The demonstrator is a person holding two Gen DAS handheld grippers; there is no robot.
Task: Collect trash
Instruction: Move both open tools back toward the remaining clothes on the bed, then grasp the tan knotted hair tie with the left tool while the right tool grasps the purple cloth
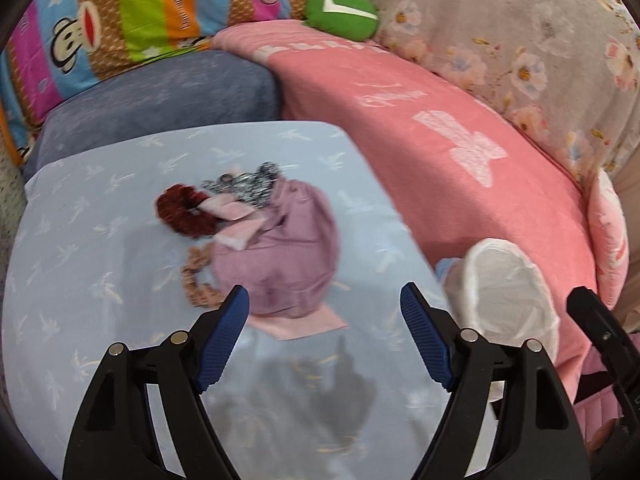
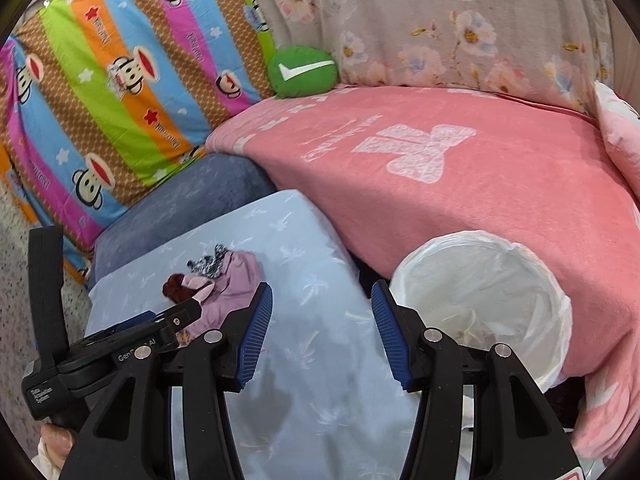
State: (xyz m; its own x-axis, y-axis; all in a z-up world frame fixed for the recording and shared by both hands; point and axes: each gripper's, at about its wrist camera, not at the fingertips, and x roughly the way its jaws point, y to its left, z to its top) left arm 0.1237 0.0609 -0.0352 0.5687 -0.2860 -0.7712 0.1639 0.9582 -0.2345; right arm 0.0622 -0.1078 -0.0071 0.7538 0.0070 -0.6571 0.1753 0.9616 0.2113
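A small heap lies on the light blue sheet (image 1: 100,248): a mauve cloth (image 1: 280,256), a dark red fuzzy piece (image 1: 184,212), a black-and-white speckled piece (image 1: 244,188), pink paper (image 1: 236,216) and a tan braided piece (image 1: 196,280). My left gripper (image 1: 324,336) is open and empty, just in front of the heap. A bin with a white liner (image 2: 484,300) stands to the right, with some scraps inside. My right gripper (image 2: 322,332) is open and empty between the sheet and the bin. The heap also shows in the right wrist view (image 2: 224,288), behind the left gripper's body (image 2: 100,352).
A pink blanket (image 2: 440,200) covers the bed behind the bin. A dark blue cushion (image 1: 160,100), a striped monkey-print pillow (image 2: 120,80), a green round cushion (image 2: 302,72) and a floral quilt (image 2: 460,20) lie at the back. The bin also shows in the left wrist view (image 1: 504,292).
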